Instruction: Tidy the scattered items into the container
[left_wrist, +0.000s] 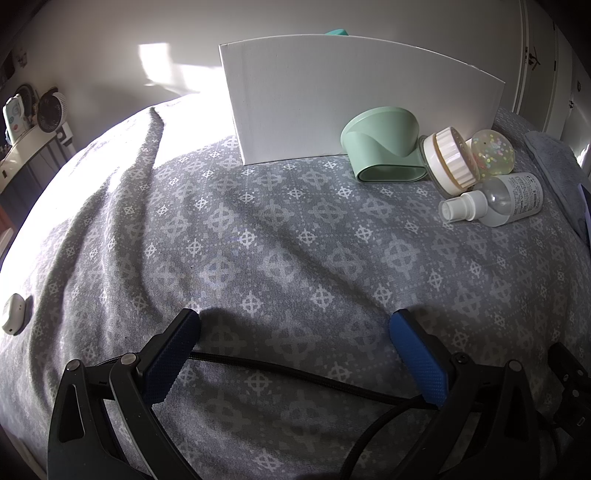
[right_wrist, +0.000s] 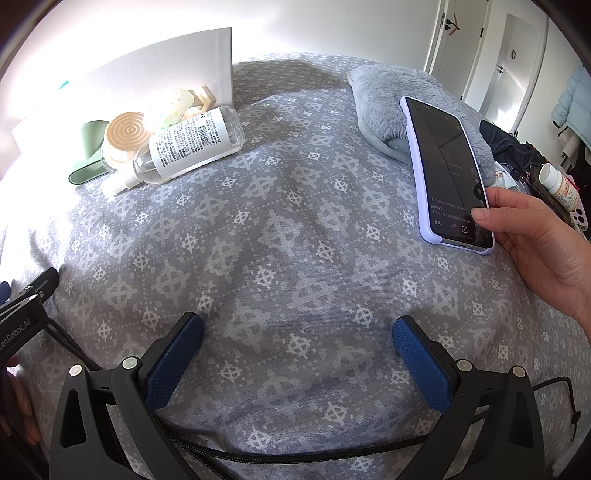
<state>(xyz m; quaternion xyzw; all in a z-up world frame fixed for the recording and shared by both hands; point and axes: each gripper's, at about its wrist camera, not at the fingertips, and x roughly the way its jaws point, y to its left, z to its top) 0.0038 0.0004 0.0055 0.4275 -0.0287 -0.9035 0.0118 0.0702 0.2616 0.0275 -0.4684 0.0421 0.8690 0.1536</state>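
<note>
A white box (left_wrist: 332, 99) stands on the grey patterned bedspread (left_wrist: 258, 240). Against its right side lie a mint green scoop (left_wrist: 384, 147), a round cream jar (left_wrist: 448, 160), a clear glitter ball (left_wrist: 493, 151) and a clear spray bottle (left_wrist: 495, 201). The right wrist view shows the same box (right_wrist: 159, 66), spray bottle (right_wrist: 192, 142), jar (right_wrist: 123, 134), ball (right_wrist: 170, 109) and scoop (right_wrist: 86, 151) at the upper left. My left gripper (left_wrist: 295, 323) rests open on the bedspread, far short of the items. My right gripper (right_wrist: 297, 326) is open too, with nothing between its fingers.
A hand (right_wrist: 535, 240) holds a phone in a lilac case (right_wrist: 447, 173) at the right. Behind it lies a grey fluffy cloth (right_wrist: 391, 99). A pill bottle (right_wrist: 557, 184) and clutter sit at the far right. A small white device (left_wrist: 13, 314) lies at the left.
</note>
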